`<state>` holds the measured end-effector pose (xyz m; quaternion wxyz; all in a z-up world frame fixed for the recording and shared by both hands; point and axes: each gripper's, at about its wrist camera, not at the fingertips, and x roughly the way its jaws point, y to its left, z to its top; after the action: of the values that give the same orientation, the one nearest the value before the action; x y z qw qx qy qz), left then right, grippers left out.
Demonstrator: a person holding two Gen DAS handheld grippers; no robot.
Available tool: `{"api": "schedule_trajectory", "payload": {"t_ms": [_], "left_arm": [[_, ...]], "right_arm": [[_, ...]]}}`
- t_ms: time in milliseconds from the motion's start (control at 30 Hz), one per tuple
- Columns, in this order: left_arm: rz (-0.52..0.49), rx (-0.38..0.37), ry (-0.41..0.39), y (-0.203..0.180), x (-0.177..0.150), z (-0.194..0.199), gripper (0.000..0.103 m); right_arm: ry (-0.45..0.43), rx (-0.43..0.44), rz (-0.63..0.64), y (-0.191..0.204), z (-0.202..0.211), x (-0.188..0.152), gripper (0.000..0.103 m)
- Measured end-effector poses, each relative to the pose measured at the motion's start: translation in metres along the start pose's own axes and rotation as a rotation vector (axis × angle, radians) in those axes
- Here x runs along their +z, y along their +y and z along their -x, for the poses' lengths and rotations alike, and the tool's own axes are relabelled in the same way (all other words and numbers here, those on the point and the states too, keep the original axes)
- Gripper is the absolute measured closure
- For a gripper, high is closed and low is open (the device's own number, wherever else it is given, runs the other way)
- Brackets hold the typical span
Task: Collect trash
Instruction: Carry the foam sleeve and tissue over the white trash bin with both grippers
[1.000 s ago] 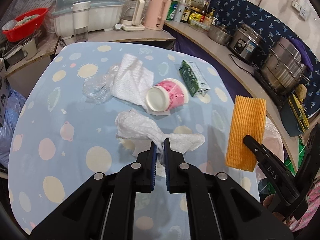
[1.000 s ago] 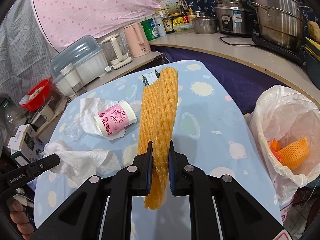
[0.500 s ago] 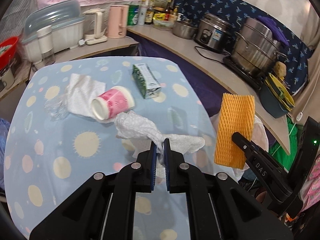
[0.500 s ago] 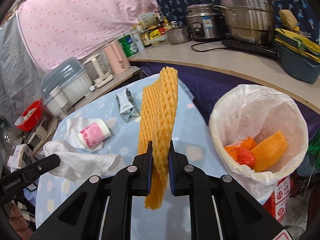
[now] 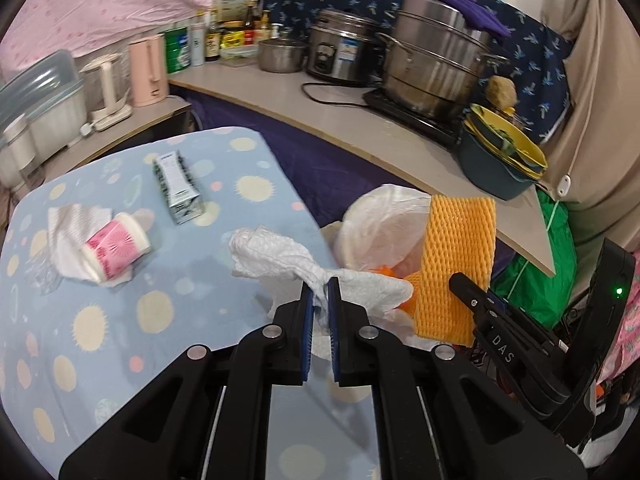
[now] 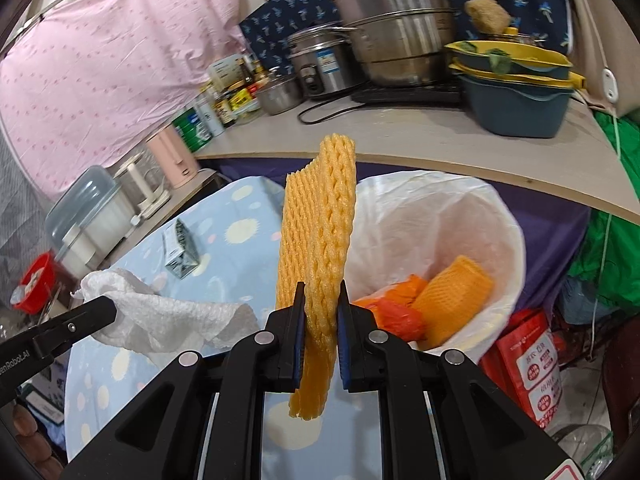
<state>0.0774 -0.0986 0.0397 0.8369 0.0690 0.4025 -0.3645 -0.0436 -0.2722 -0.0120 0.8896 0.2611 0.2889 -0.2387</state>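
My left gripper [image 5: 320, 289] is shut on a crumpled white paper towel [image 5: 276, 258] and holds it in the air at the table's right edge, beside the bin. My right gripper [image 6: 322, 294] is shut on an orange foam net [image 6: 318, 240] that stands upright just left of the bin's mouth; the net also shows in the left wrist view [image 5: 454, 270]. The white-bagged trash bin [image 6: 496, 216] holds another orange net [image 6: 452, 292] and orange scraps. The towel also shows in the right wrist view [image 6: 160, 316].
On the blue dotted table [image 5: 100, 320] lie a pink paper cup [image 5: 116, 246] on a white tissue [image 5: 66, 220], a green carton [image 5: 178, 188] and clear plastic wrap [image 5: 42, 276]. A counter [image 5: 360, 128] with pots curves behind the bin. A red bag [image 6: 532, 364] stands on the floor.
Both grippers have carried their loads to the right, off the table's middle towards the bin. The bin now lies close under both, and the table items have slid left in view.
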Motion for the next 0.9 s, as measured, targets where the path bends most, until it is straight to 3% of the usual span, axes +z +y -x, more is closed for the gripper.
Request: {"api": "schedule_trajectory", "payload": {"t_ms": [400,900], "left_arm": [[-0.121,-0.055,0.022,-0.077,0.017,-0.039,0.096],[-0.159,-0.053,0.076,-0.105,0.023,-0.088,0.096]], "right_arm": [[-0.022,-0.08,-0.075,-0.058,0.003,0.011,0.091],[0.0,-0.113,-0.119,-0.09,-0.018,0.017,0.091]]}}
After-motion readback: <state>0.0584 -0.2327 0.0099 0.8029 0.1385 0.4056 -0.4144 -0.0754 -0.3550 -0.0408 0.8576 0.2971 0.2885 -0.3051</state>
